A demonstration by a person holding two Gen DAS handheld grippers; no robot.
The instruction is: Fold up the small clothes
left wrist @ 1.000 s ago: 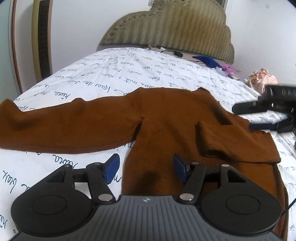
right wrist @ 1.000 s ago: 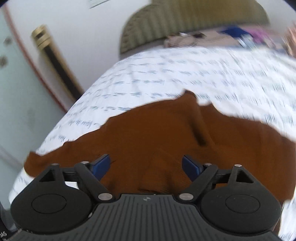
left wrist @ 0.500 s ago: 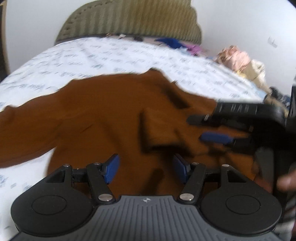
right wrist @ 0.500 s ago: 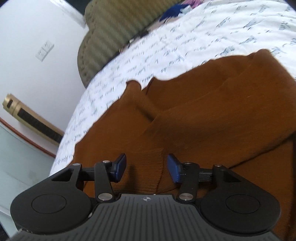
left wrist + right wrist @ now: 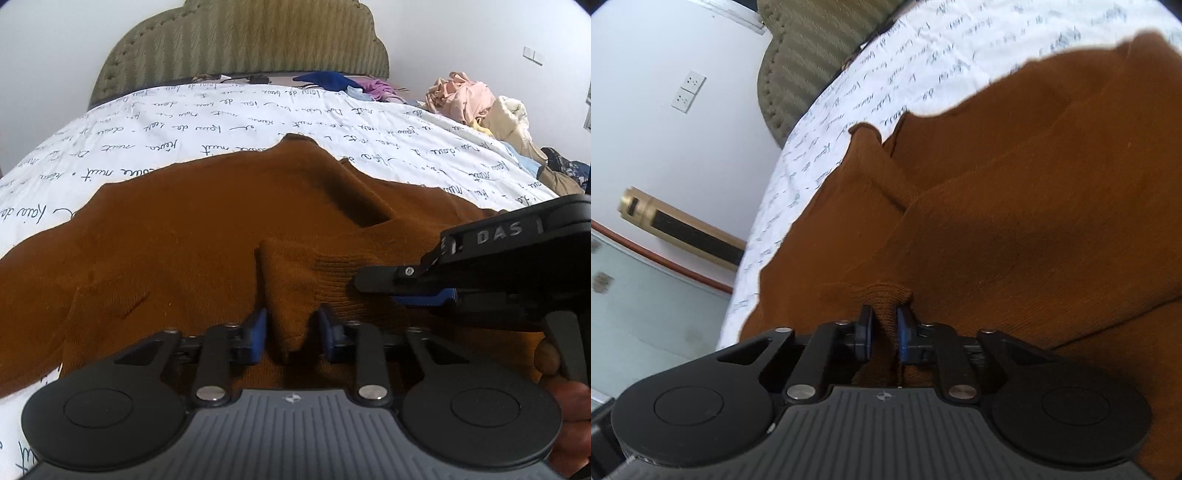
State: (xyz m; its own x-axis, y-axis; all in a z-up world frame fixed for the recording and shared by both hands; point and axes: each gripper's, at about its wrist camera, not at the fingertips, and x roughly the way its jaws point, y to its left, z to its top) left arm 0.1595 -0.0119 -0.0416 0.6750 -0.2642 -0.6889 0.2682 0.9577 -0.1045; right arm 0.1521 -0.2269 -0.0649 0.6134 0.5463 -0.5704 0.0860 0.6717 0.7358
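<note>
A brown knit sweater (image 5: 207, 236) lies spread on the bed, one sleeve folded across its body. My left gripper (image 5: 290, 328) sits low over the sweater, its jaws partly closed around a raised fold of the sleeve cuff (image 5: 288, 280), with small gaps at the pads. My right gripper (image 5: 885, 328) is shut on a pinch of the ribbed cuff (image 5: 886, 295). It shows from the side in the left wrist view (image 5: 402, 288), close to the right of my left gripper. The sweater (image 5: 1015, 206) fills most of the right wrist view.
The bed has a white sheet with script print (image 5: 221, 125) and an olive padded headboard (image 5: 240, 37). A pile of loose clothes (image 5: 469, 99) lies at the far right of the bed. A gold and black tower unit (image 5: 679, 225) stands by the wall.
My right gripper has closed onto the sleeve cuff. My left gripper moved in to the same cuff beside it and its jaws narrowed around the fold.
</note>
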